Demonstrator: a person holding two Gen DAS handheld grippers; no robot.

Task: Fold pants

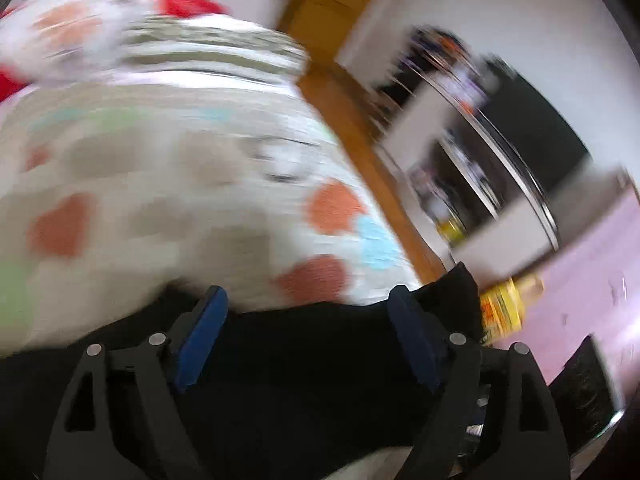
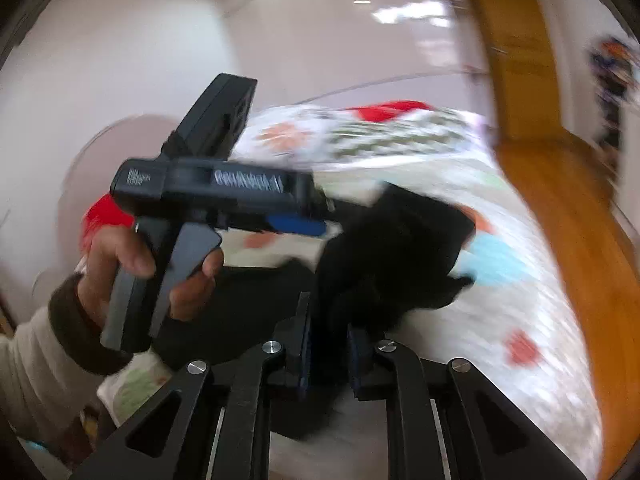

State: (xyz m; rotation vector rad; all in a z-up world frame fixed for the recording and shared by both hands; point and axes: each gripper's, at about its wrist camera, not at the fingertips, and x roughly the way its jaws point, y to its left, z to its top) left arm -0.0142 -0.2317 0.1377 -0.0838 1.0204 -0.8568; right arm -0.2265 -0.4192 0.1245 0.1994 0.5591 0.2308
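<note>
The black pants lie on a bed with a white quilt dotted orange, blue and green. In the left wrist view my left gripper is open, its blue pads wide apart over the black cloth. In the right wrist view my right gripper is shut on a bunched fold of the pants, which rises in front of it. The left gripper also shows there, held by a hand at the left, just above the pants. Both views are blurred by motion.
A wooden bed frame and wooden floor run along the quilt's right side. A dark shelf unit and a yellow box stand at the right. Red cloth lies at the bed's far end.
</note>
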